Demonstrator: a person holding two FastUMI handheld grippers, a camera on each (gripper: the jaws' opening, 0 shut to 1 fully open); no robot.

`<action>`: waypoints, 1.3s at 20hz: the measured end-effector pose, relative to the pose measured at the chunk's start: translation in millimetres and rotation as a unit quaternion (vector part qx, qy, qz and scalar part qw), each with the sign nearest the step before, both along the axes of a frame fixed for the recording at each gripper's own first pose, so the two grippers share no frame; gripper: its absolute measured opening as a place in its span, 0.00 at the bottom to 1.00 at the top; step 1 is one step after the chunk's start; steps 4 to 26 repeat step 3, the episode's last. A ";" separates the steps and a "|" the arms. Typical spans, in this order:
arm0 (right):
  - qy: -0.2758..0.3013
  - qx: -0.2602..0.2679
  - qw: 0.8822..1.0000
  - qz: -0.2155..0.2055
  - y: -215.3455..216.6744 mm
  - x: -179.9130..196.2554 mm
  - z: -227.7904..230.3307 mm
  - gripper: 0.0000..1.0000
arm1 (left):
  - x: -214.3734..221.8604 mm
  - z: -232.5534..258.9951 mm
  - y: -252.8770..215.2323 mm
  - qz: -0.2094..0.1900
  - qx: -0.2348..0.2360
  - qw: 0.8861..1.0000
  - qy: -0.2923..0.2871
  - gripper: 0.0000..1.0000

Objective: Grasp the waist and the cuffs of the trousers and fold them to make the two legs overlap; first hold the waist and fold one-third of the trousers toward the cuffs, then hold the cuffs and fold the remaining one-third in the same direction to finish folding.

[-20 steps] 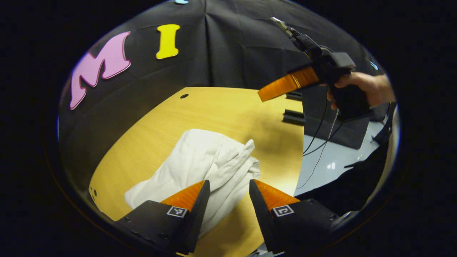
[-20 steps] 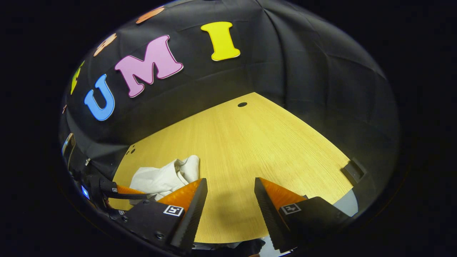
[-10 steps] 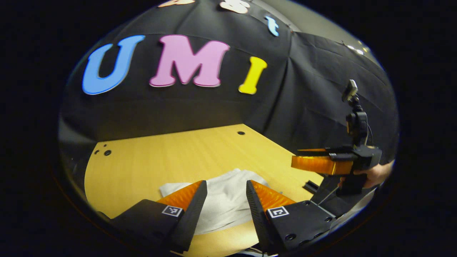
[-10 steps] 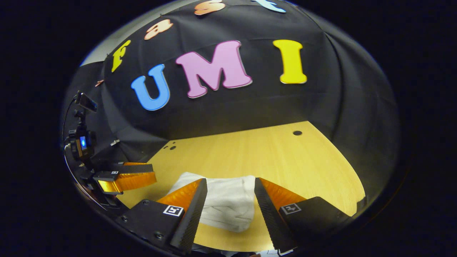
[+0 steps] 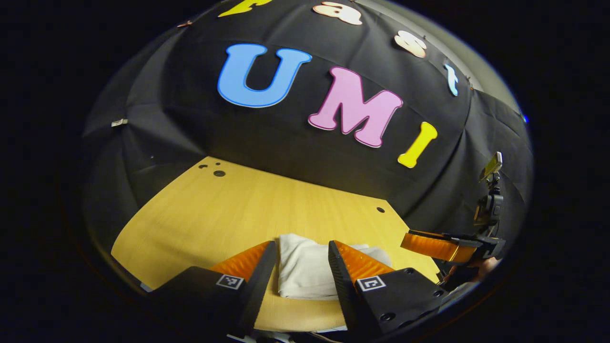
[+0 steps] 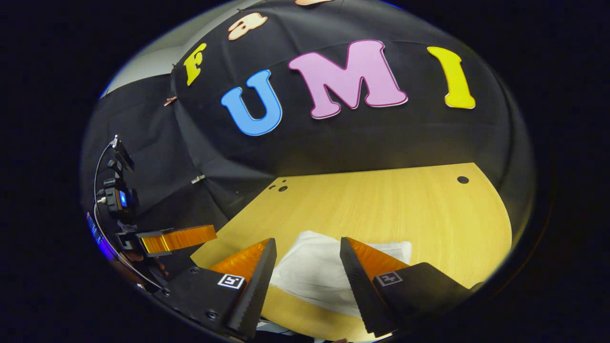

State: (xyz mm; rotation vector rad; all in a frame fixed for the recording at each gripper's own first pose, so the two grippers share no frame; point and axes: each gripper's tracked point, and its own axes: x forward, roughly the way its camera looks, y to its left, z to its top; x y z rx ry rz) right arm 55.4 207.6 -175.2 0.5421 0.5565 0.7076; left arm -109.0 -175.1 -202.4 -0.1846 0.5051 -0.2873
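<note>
We see the white cloth trousers [image 5: 310, 274] lying in a compact folded bundle near the front edge of the light wooden table [image 5: 214, 214]. Left gripper [image 5: 299, 269] and right gripper [image 6: 307, 267] both gape, holding nothing, raised off the bundle. We judge folding essentially finished; next move, if any, a tidy-up.

Black tool [image 5: 298, 259] bodies — square-coded tags

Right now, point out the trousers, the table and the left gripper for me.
trousers [image 5: 305, 274], left gripper view, middle of the folded white cloth.
table [image 6: 381, 205], right gripper view, bare wood behind the cloth.
left gripper [image 5: 299, 264], left gripper view, midway between its open fingertips.
</note>
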 end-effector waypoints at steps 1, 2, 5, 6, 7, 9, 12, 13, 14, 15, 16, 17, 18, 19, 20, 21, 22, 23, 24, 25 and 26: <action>0.003 0.004 1.000 0.010 5.9 0.1 -1.0 0.83 | -4.0 3.5 4.1 0.012 0.001 1.000 0.003 0.72; 0.005 0.006 1.000 0.017 11.1 -0.5 -1.1 0.83 | -9.9 6.4 5.1 0.021 0.003 1.000 0.003 0.72; 0.006 0.009 1.000 0.023 14.3 -0.7 -0.7 0.83 | -12.7 11.5 8.0 0.028 0.006 1.000 0.001 0.72; 0.006 0.009 1.000 0.023 14.3 -0.7 -0.7 0.83 | -12.7 11.5 8.0 0.028 0.006 1.000 0.001 0.72; 0.006 0.009 1.000 0.023 14.3 -0.7 -0.7 0.83 | -12.7 11.5 8.0 0.028 0.006 1.000 0.001 0.72; 0.006 0.009 1.000 0.023 14.3 -0.7 -0.7 0.83 | -12.7 11.5 8.0 0.028 0.006 1.000 0.001 0.72; 0.006 0.009 1.000 0.023 14.3 -0.7 -0.7 0.83 | -12.7 11.5 8.0 0.028 0.006 1.000 0.001 0.72; 0.006 0.009 1.000 0.023 14.3 -0.7 -0.7 0.83 | -12.7 11.5 8.0 0.028 0.006 1.000 0.001 0.72; 0.006 0.009 1.000 0.023 14.3 -0.7 -0.7 0.83 | -12.7 11.5 8.0 0.028 0.006 1.000 0.001 0.72; 0.006 0.009 1.000 0.023 14.3 -0.7 -0.7 0.83 | -12.7 11.5 8.0 0.028 0.006 1.000 0.001 0.72; 0.006 0.009 1.000 0.023 14.3 -0.7 -0.7 0.83 | -12.7 11.5 8.0 0.028 0.006 1.000 0.001 0.72; 0.006 0.009 1.000 0.023 14.3 -0.7 -0.7 0.83 | -12.7 11.5 8.0 0.028 0.006 1.000 0.001 0.72; 0.006 0.009 1.000 0.023 14.3 -0.7 -0.7 0.83 | -12.7 11.5 8.0 0.028 0.006 1.000 0.001 0.72; 0.006 0.009 1.000 0.023 14.3 -0.7 -0.7 0.83 | -12.7 11.5 8.0 0.028 0.006 1.000 0.001 0.72; 0.006 0.009 1.000 0.023 14.3 -0.7 -0.7 0.83 | -12.7 11.5 8.0 0.028 0.006 1.000 0.001 0.72; 0.006 0.009 1.000 0.023 14.3 -0.7 -0.7 0.83 | -12.7 11.5 8.0 0.028 0.006 1.000 0.001 0.72; 0.006 0.009 1.000 0.023 14.3 -0.7 -0.7 0.83 | -12.7 11.5 8.0 0.028 0.006 1.000 0.001 0.72; 0.006 0.009 1.000 0.023 14.3 -0.7 -0.7 0.83 | -12.7 11.5 8.0 0.028 0.006 1.000 0.001 0.72; 0.006 0.009 1.000 0.023 14.3 -0.7 -0.7 0.83 | -12.7 11.5 8.0 0.028 0.006 1.000 0.001 0.72; 0.006 0.009 1.000 0.023 14.3 -0.7 -0.7 0.83 | -12.7 11.5 8.0 0.028 0.006 1.000 0.001 0.72; 0.006 0.009 1.000 0.023 14.3 -0.7 -0.7 0.83 | -12.7 11.5 8.0 0.028 0.006 1.000 0.001 0.72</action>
